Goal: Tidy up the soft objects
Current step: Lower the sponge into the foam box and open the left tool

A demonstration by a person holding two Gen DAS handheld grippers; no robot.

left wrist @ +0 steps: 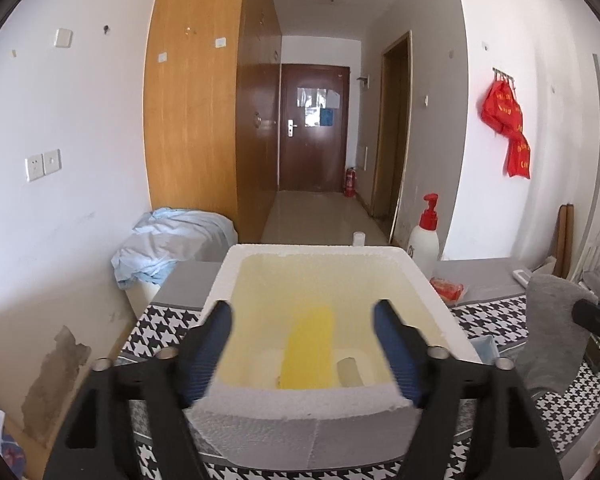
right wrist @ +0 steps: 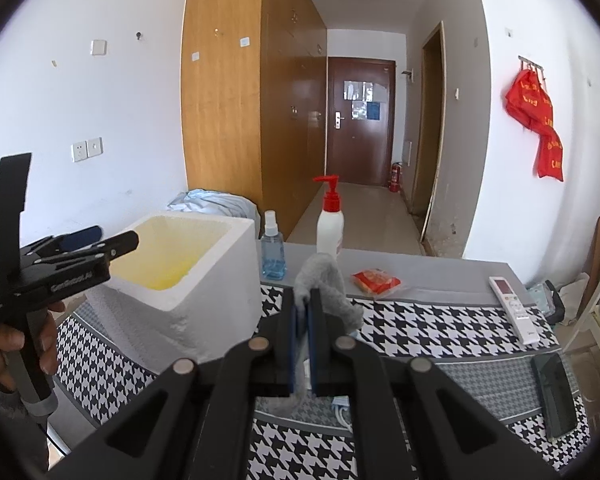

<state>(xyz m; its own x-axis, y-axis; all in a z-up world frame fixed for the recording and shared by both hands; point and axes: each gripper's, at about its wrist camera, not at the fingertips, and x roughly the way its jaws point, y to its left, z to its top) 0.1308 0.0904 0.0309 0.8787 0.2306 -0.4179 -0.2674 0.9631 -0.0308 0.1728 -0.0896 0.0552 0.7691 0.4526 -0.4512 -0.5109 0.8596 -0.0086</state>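
Pinching a grey sock [right wrist: 324,280], the right gripper [right wrist: 305,312] hangs beside the foam box [right wrist: 204,300]; left gripper [left wrist: 304,316] spread above it

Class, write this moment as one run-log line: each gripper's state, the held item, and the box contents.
left gripper: open, over foam box | right gripper: shut on grey sock | box: yellow item inside

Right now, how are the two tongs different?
The left tongs are wide open and hold nothing, while the right tongs are shut on a fuzzy grey sock. The left tongs hang over the white foam box; the right tongs are beside that box, over the black-and-white checked cloth. Both are black with blue pads.
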